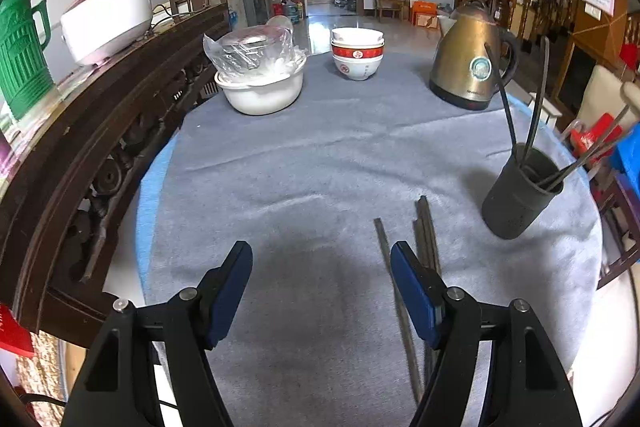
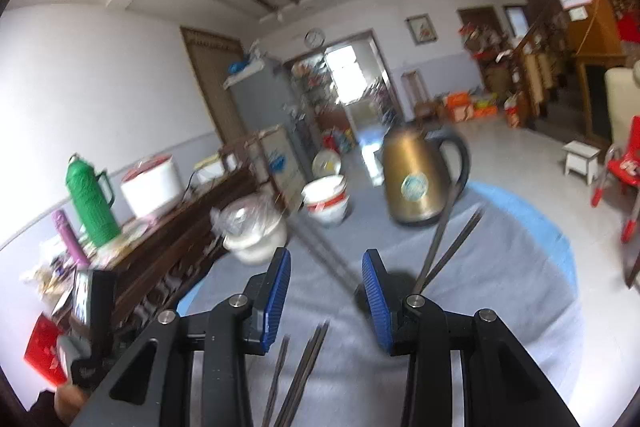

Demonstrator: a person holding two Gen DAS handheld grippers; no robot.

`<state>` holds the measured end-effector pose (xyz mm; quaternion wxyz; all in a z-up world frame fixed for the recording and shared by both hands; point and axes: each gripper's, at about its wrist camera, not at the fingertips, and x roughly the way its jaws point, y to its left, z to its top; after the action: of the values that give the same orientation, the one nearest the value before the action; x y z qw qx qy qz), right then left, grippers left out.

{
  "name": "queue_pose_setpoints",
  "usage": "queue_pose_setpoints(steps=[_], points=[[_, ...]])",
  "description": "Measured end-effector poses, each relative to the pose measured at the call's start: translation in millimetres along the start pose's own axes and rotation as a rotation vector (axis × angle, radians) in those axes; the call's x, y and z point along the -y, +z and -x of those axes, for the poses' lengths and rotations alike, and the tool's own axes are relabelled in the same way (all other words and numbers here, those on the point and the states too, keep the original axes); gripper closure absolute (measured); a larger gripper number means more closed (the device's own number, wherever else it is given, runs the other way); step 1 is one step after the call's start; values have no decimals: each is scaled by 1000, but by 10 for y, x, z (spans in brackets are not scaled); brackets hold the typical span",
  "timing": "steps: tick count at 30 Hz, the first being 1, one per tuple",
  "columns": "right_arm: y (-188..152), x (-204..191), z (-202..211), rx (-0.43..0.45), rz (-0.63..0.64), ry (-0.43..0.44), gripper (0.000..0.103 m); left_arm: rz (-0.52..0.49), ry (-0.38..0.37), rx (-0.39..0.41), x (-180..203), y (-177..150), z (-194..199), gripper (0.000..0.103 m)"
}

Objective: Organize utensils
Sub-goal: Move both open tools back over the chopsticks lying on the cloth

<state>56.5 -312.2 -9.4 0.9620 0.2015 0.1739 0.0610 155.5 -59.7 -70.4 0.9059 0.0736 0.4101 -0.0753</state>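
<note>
Scanning left to right in the left wrist view: a green flask and a white rice cooker sit on the dark wooden sideboard beside the table; on the grey cloth there's a white basin w/ a plastic-wrapped bowl in it, then stacked bowls, then a brass kettle, and nearest the right edge a dark holder cup w/ several chopsticks already standing in it, leaning outward. The left gripper hangs low over the cloth, fingers wide apart, nothing between them. Loose chopsticks lie flat on the cloth just by its right finger, partly hidden under it, approx. pointing toward the cup. The right wrist view is blurred and tilted up toward the room; the right gripper also has its fingers spread w/ nothing held, and loose sticks show on the cloth below it. Step in hand, prob.: picking the next stick(s) off the cloth to add to the cup. Next move likely calls for one gripper to shift over a stick, straddle it, drop till the pads reach the cloth, close, then lift and tip it upright over the cup mouth. Thin flat sticks may slip or roll when pinched.
</note>
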Motion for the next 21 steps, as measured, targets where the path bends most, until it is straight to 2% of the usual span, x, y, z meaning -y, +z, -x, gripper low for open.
queue_pose_setpoints(steps=[9,21], points=[[-506,-65,-350,-204,-7,7,61,-47,56,-11,56,-140,-54,30],[-654,-53,-452,-261,4,2,61,-22,68,-28,-40,-169,-145,30]])
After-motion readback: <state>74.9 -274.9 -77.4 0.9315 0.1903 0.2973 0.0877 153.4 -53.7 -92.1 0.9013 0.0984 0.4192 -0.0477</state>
